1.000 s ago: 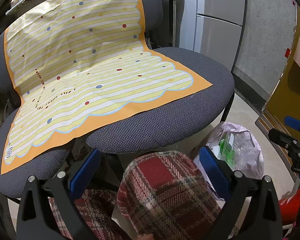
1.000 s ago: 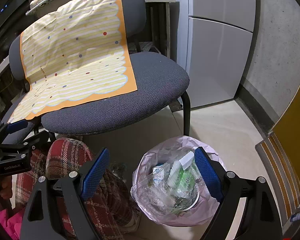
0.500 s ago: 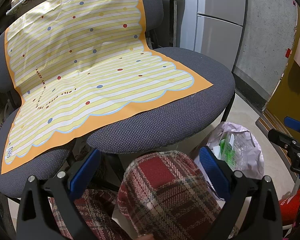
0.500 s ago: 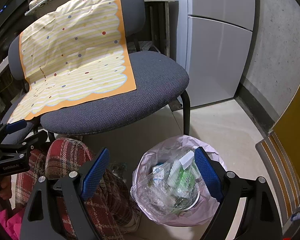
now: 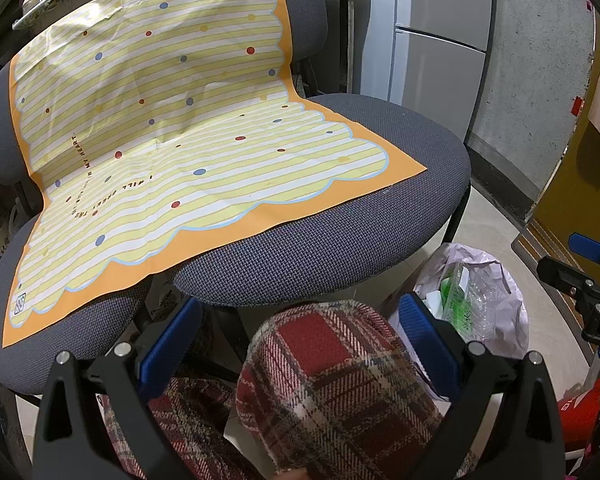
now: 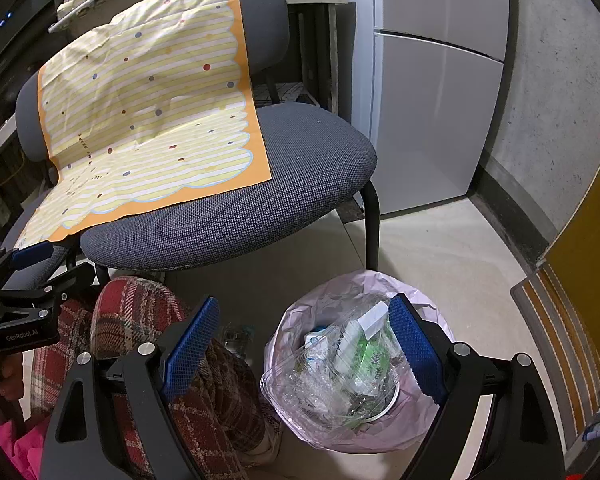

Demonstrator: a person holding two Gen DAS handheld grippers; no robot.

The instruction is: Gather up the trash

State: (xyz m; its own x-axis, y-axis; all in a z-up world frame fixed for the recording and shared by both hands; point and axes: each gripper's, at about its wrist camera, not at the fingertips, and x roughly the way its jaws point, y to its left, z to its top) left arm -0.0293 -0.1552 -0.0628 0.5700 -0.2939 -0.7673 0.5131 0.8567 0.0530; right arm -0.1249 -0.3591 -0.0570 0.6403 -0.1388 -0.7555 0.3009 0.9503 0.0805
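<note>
A: Below your right gripper [image 6: 302,350] sits the trash bin [image 6: 432,428], lined with a pale purple bag and packed with clear plastic wrap [image 6: 332,384] plus green-and-white packaging [image 6: 370,356]. Jaws wide apart, nothing between the blue pads. Agree?

B: Yes. Your left gripper [image 5: 300,346] is spread open too, empty, hovering over your plaid-trousered knee [image 5: 332,376]

A: Where's the bin from the left side?

B: Lower right of the left view [image 5: 504,320], on the floor beside the chair's front leg, just past your knee. Right gripper shows at that view's right edge [image 5: 592,276]

A: Chair?

B: Grey fabric chair [image 6: 260,208] straight ahead of both grippers, and a second grey seat [image 5: 60,340] touching it on the left. Yellow striped sheet [image 5: 172,152] with orange border and coloured dots draped over the backrest and down across both seats

A: Any trash on the sheet?

B: Can't tell from these views. White fridge [image 6: 432,100] stands behind the chair, near the wall

A: Left gripper in the right view?

B: Yes, at the left edge [image 6: 28,280], your hand [image 6: 4,376] under it
</note>
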